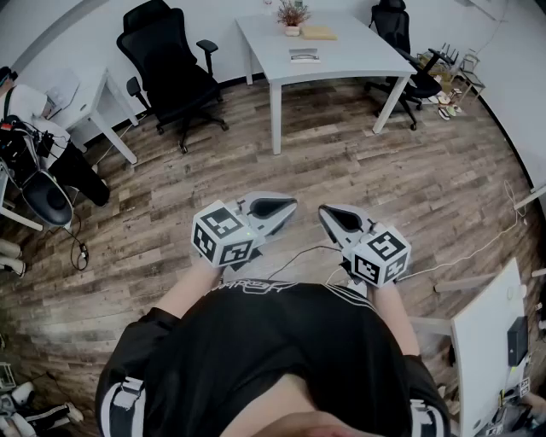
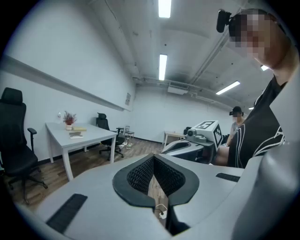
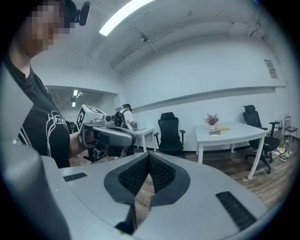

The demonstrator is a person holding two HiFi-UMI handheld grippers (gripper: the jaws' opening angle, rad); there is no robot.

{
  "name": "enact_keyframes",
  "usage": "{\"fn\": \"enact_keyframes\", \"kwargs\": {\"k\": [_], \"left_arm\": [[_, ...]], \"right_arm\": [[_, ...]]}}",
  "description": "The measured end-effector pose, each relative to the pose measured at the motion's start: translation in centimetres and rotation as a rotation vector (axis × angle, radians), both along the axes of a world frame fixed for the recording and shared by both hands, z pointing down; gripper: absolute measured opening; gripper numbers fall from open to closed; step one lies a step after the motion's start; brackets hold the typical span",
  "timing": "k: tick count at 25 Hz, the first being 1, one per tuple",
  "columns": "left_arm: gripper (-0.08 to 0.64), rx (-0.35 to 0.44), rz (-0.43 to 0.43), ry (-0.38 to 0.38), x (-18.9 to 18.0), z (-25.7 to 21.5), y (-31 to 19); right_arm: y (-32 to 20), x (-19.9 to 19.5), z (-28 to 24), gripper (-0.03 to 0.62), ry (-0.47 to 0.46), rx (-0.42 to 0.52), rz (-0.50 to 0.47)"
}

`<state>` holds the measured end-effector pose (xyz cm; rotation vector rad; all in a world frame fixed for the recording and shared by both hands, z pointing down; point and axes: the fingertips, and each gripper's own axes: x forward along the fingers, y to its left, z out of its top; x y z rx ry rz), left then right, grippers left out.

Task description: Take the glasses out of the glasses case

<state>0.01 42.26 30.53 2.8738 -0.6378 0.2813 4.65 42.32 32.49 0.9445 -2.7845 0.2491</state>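
Left gripper and right gripper hang closed; distant pot holds flowers.

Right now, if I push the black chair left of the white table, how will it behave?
The black chair stands on a wheeled base on wood floor, so it likely rolls readily. Pushed at its tall back, it may swivel.

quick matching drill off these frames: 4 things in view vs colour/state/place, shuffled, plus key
Things:
1. left gripper
2. table
3. office chair left of the table
4. potted plant

Descriptions:
A. black
B. stands at the table's far edge
C. white
D. jaws together, nothing held

Pairs: 1-D, 2-C, 3-A, 4-B
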Motion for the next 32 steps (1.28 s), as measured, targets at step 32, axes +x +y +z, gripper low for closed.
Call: {"fn": "enact_keyframes", "kwargs": {"k": [32], "left_arm": [[0.008, 0.019, -0.065, 0.133, 3.5, -3.1, 1.5]], "right_arm": [[1.3, 4.4, -3.2, 0.008, -0.086, 0.058, -0.024]]}}
